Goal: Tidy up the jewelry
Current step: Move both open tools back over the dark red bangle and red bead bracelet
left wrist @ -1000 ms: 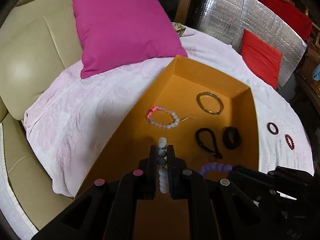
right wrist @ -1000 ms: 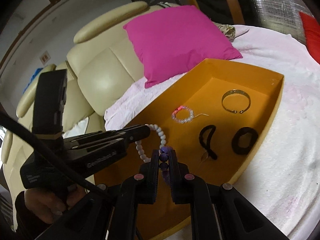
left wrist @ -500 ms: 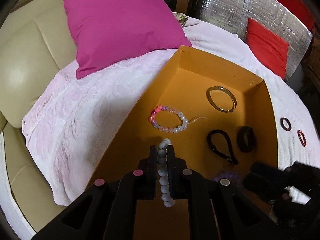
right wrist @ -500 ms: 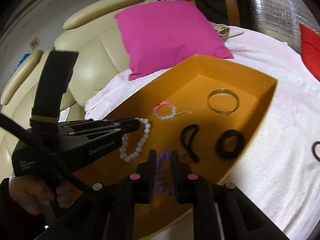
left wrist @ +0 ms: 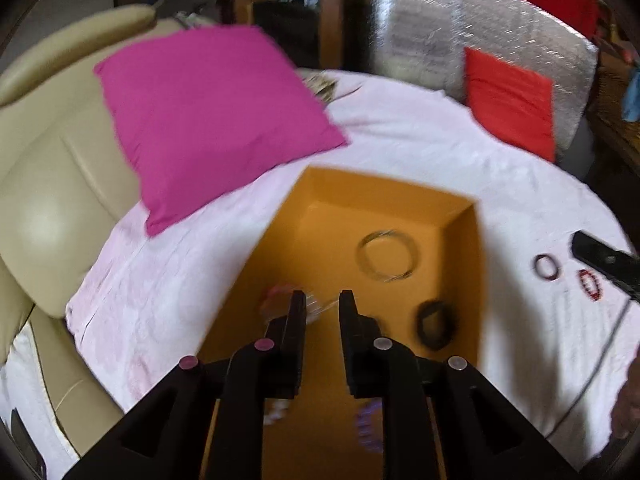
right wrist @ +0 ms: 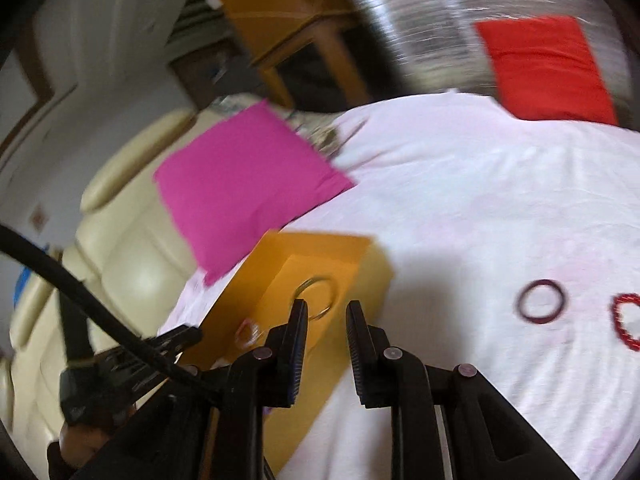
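jewelry is split between two places: the orange box (left wrist: 464, 280) on the pink-white bedspread (left wrist: 420, 144) already holds a metal bangle (left wrist: 386, 256), a black band (left wrist: 436, 324), a pale beaded bracelet with a pink end (left wrist: 276, 300) and a blurred purple beaded one (left wrist: 366, 424) near its front, while a dark ring bracelet (right wrist: 542, 302) and a red beaded one (right wrist: 626, 322) lie loose on the bedspread, well apart from the box. left tongs (left wrist: 322, 304) hang over the box with their jaws opening and nothing between them. right tongs (right wrist: 326, 312) stand narrowly parted and empty too, aimed past the box's right wall, probably so they can go for the two loose pieces. the box gathers everything in one spot, so those two likely belong inside next
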`<act>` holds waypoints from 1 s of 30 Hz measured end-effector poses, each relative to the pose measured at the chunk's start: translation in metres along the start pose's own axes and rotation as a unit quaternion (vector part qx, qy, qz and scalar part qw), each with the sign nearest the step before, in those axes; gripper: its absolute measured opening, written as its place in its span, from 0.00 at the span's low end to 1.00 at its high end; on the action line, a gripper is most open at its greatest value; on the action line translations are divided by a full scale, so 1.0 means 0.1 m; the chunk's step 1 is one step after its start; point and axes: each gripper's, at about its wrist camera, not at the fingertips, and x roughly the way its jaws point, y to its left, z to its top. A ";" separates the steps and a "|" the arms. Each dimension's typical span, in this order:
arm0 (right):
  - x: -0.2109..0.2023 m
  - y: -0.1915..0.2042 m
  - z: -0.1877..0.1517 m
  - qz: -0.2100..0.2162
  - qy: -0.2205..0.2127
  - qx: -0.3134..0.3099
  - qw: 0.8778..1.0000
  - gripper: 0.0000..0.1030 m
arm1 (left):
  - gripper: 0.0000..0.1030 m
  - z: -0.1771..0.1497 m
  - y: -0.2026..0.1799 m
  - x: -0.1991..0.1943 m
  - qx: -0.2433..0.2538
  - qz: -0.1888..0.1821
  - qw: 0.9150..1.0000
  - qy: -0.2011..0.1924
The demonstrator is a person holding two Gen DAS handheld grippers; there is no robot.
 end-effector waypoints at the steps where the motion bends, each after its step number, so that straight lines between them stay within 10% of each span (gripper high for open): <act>1: -0.05 -0.08 0.03 -0.006 -0.004 0.007 1.000 0.22 | 0.16 0.03 -0.10 -0.05 0.003 -0.006 1.000 -0.007; 7: -0.39 -0.57 0.19 -0.039 -0.028 0.054 0.997 0.22 | 0.55 0.16 -0.80 -0.25 0.024 -0.024 0.998 -0.051; 19: -1.09 -1.42 0.21 -0.112 -0.041 0.092 0.989 0.22 | 0.65 -0.02 -2.00 0.07 0.066 -0.068 0.994 -0.063; 23: -1.18 -1.58 0.15 -0.156 -0.025 0.084 0.984 0.44 | 0.66 -0.10 -2.22 0.25 0.087 -0.073 0.992 -0.046; 30: -1.31 -1.86 0.02 -0.209 0.002 0.085 0.974 0.45 | 0.66 -0.08 -2.37 0.33 0.113 -0.058 0.990 -0.055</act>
